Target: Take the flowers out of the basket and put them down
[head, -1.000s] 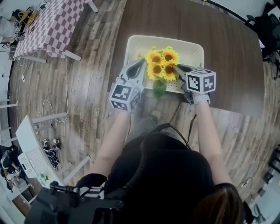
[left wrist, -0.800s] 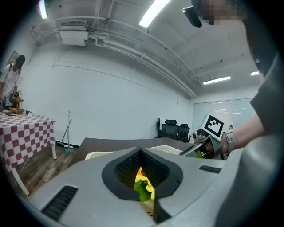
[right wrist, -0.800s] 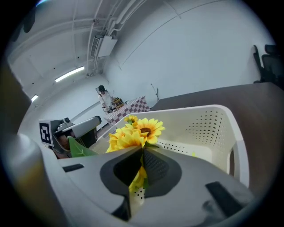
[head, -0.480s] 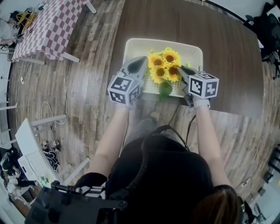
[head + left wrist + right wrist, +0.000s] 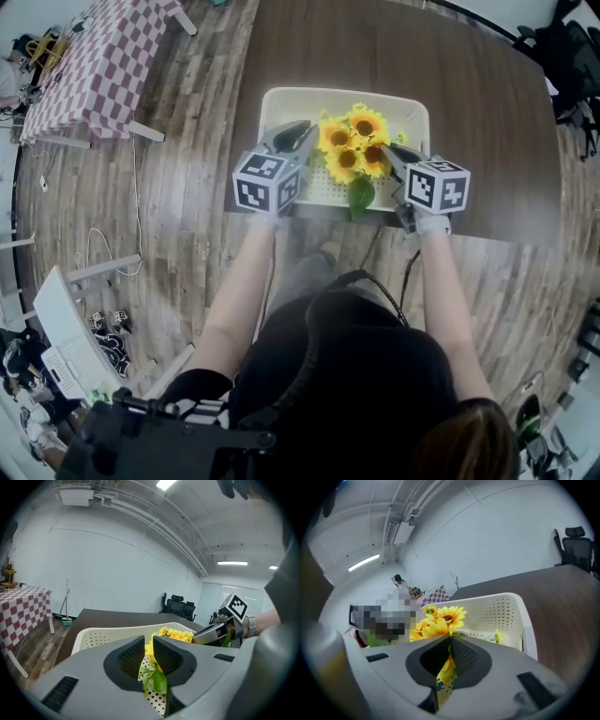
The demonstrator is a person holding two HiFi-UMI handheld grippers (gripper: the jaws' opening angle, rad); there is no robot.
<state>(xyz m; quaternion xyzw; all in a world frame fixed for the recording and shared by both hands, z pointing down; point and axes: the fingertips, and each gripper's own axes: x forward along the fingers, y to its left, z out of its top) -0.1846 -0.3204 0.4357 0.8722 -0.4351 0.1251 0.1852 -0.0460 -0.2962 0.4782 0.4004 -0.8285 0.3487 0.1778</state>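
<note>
Left claw [image 5: 149, 644] forward, newly ajar around flowers [image 5: 354, 141]; dark table [image 5: 469, 94]

In the head view the flowers [image 5: 354, 148] cover their own stems with their blooms, and the worktop [image 5: 478, 122] runs off the top edge. The right tongs [image 5: 449, 640] mask all but a yellow-green sliver of what they pinch. The left tongs [image 5: 149, 641], their jaws just opening, mask the stem below the leaf between them. Blooms and tongs cover most of the floor of the basket [image 5: 281, 105].

Basket [image 5: 279, 99] on the table [image 5: 473, 122]; flowers [image 5: 351, 150] over its near side
</note>
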